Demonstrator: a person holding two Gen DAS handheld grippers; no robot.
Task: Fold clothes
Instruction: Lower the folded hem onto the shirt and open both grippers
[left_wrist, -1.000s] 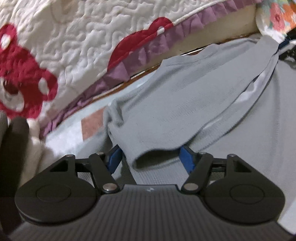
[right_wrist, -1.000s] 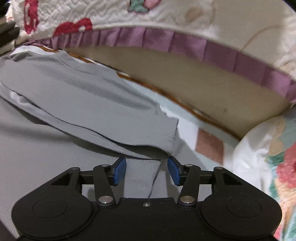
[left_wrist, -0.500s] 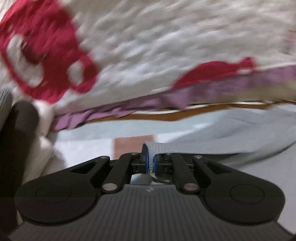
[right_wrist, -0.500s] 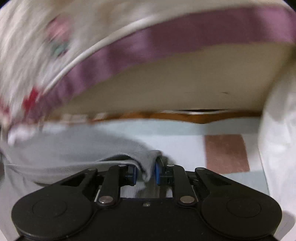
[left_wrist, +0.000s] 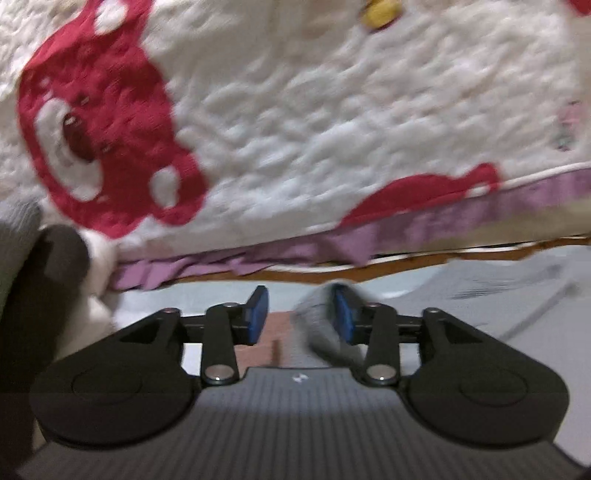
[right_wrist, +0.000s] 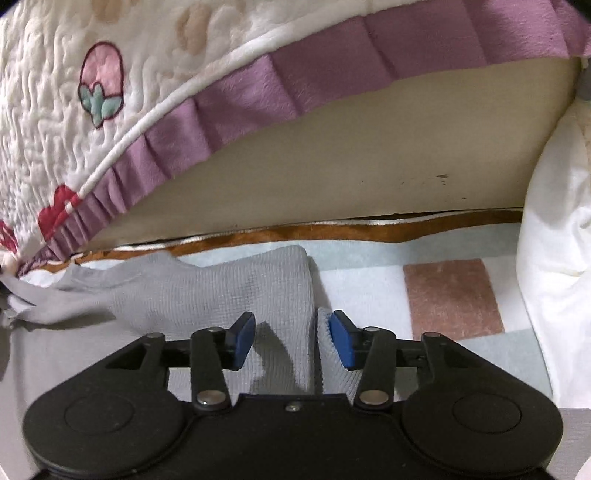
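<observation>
A grey knit garment (right_wrist: 207, 291) lies on a checked bed sheet (right_wrist: 362, 284), below a quilted bedspread's purple frill (right_wrist: 258, 99). The left tool (left_wrist: 300, 312) stands wide, a sleeve end against its right pad. The right tool (right_wrist: 291, 338) stands wide, straddling another sleeve end. Bare sheet lies right of the garment.

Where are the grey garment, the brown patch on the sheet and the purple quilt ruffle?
grey garment (right_wrist: 229, 291): right wrist view, ribbed fabric ahead of the tongs.
brown patch (right_wrist: 452, 297): right wrist view, centre of the square.
purple quilt ruffle (right_wrist: 258, 96): right wrist view, a pleat mid-frill.
</observation>
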